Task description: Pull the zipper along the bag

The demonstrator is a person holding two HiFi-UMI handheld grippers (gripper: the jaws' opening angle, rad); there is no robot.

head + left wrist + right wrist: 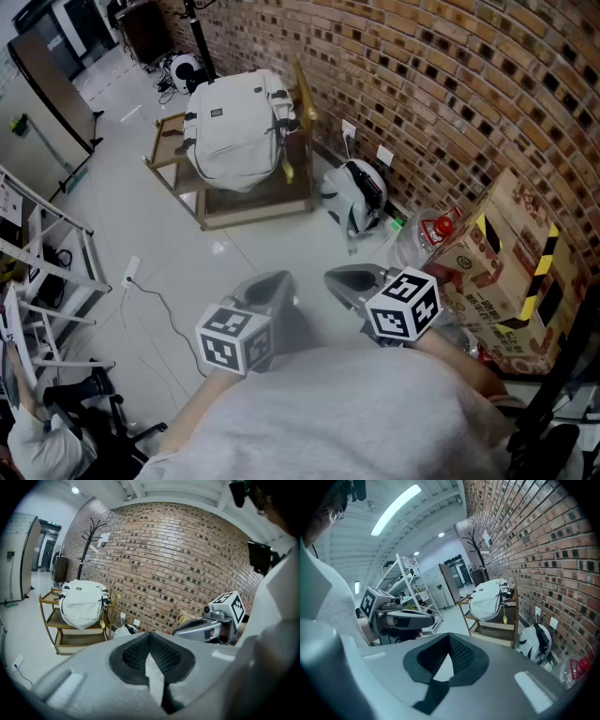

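A white backpack (236, 131) lies on top of a low wooden cart (259, 210) by the brick wall, well ahead of me; it also shows far off as the backpack (83, 603) and the backpack (488, 600). Both grippers hang close to my body, far from the bag. My left gripper (275, 284) is shut with nothing in it, its jaws meeting at the left gripper (150, 640). My right gripper (349, 277) is shut and empty too, jaws together at the right gripper (449, 642). No zipper detail is readable from here.
A second white-and-black bag (357, 197) lies on the floor right of the cart. A clear plastic bag with a red bottle (433, 234) and a cardboard box (511, 272) stand at the right wall. A white metal rack (37, 272) and a floor power strip (131, 272) are at left.
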